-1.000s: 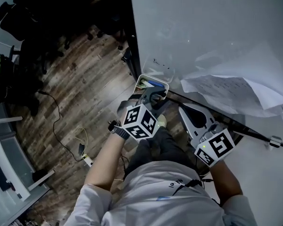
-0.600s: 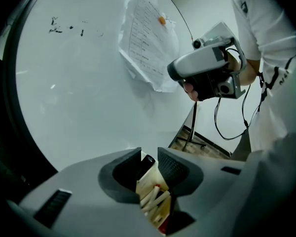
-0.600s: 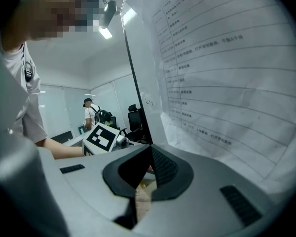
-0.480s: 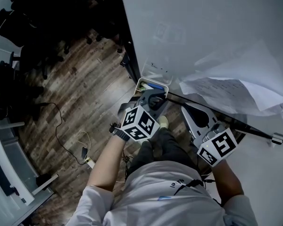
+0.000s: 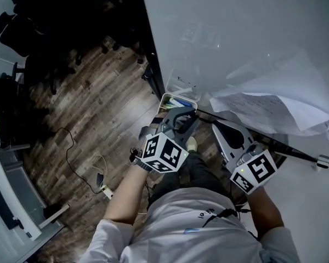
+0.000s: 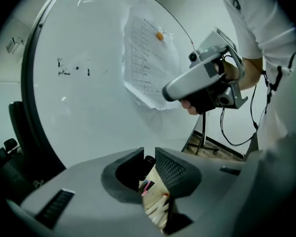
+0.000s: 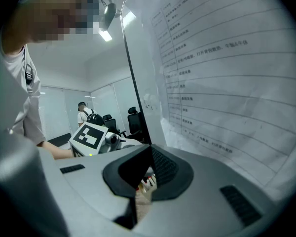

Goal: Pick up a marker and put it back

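The left gripper (image 6: 149,152) has just been closing its jaws and pinches a black marker (image 6: 148,161) over the marker tray (image 5: 164,97) at the whiteboard's (image 5: 236,37) bottom corner. It is light, hard and smooth (it could slip), so hold its middle. The right gripper (image 7: 151,152) is closed and empty.

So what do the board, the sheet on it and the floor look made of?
Board: glossy white, likely a coated panel; it reflects lamps.
Sheet: thin printed paper, creased and curling.
Floor: matte wood-grain planks; wood or laminate unclear.
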Demonstrator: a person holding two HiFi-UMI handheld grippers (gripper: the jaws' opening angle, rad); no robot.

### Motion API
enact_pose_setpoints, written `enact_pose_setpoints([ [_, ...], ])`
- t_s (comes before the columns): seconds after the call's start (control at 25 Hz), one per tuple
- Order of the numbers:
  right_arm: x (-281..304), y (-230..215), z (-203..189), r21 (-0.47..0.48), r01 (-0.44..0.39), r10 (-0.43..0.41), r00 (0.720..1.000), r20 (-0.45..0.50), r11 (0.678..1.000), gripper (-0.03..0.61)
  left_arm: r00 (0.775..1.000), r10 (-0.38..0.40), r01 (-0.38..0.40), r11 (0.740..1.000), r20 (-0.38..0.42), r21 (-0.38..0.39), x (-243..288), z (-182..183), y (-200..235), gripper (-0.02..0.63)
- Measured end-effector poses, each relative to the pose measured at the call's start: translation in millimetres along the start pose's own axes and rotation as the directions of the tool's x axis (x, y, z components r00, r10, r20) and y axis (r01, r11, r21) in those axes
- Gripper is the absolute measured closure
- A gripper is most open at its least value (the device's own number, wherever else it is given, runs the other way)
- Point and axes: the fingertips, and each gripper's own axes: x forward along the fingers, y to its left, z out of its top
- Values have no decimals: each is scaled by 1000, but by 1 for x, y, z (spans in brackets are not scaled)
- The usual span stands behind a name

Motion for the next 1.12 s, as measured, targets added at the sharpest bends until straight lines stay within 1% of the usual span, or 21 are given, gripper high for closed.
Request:
enact_pose_setpoints([
  [0.12, 0, 1, 3, -1, 2, -2, 1000, 8, 1000, 566, 998, 49, -49, 999, 25, -13, -9, 9, 4, 535],
  [0.24, 1, 3, 4, -5, -3, 3, 1000, 18, 1000, 566, 994, 102, -100, 994, 50, -47, -18, 14, 11, 535],
  [0.4, 3, 6, 7, -11, -8, 9, 999, 33, 1000, 566, 984, 161, -154, 984, 71, -88, -29, 17, 20, 537],
  [0.6, 3, 11, 17, -24, -16, 17, 998, 55, 1000, 566, 969, 224, -209, 969, 106, -131, -48, 31, 31, 537],
  [0.76, 3, 15, 26, -37, -21, 24, 997, 72, 999, 566, 960, 248, -227, 962, 134, -153, -60, 44, 34, 537],
  [0.92, 4, 21, 35, -55, -28, 33, 996, 85, 998, 566, 955, 251, -223, 958, 155, -181, -70, 57, 35, 537],
  [1.12, 1, 26, 47, -69, -34, 41, 993, 106, 997, 566, 948, 262, -225, 954, 181, -198, -85, 77, 36, 537],
])
